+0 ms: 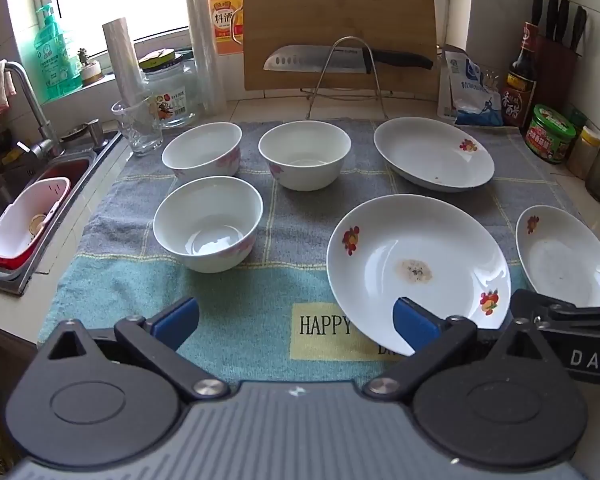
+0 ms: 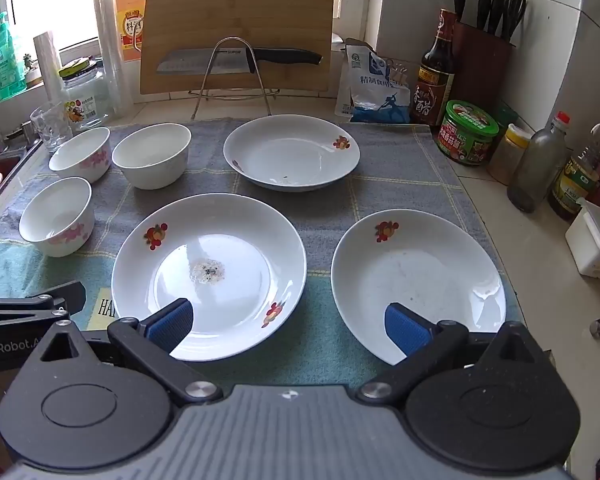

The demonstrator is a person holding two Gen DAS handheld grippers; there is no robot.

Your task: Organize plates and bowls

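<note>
A kitchen counter is being covered by a grey and teal checked towel (image 1: 260, 312), which is lying between a sink (image 1: 32, 200) at the left edge and a row of bottles and jars along the tiled wall at the right. At the back, a cutting board (image 1: 340, 20) is leaning upright with a knife (image 1: 340, 60) resting on a wire rack in front of it.

Three bowls (image 1: 208, 224) are being shown on the left half of the towel, set near one another but apart, and three plates on the right half, with bare strips of towel left open between them. The nearest free room is the teal strip along the front edge.

The sink and tap are being shown only in the left wrist view; the white box (image 2: 596, 240) and the oil bottles at the far right only in the right wrist view.

The left gripper (image 1: 296, 322) is being held wide open and empty over the front of the towel, with the stained plate (image 1: 416, 264) just beside its right finger. The right gripper (image 2: 288, 322) is likewise being held wide open and empty, straddling the gap between the stained plate and the right plate (image 2: 416, 280).
</note>
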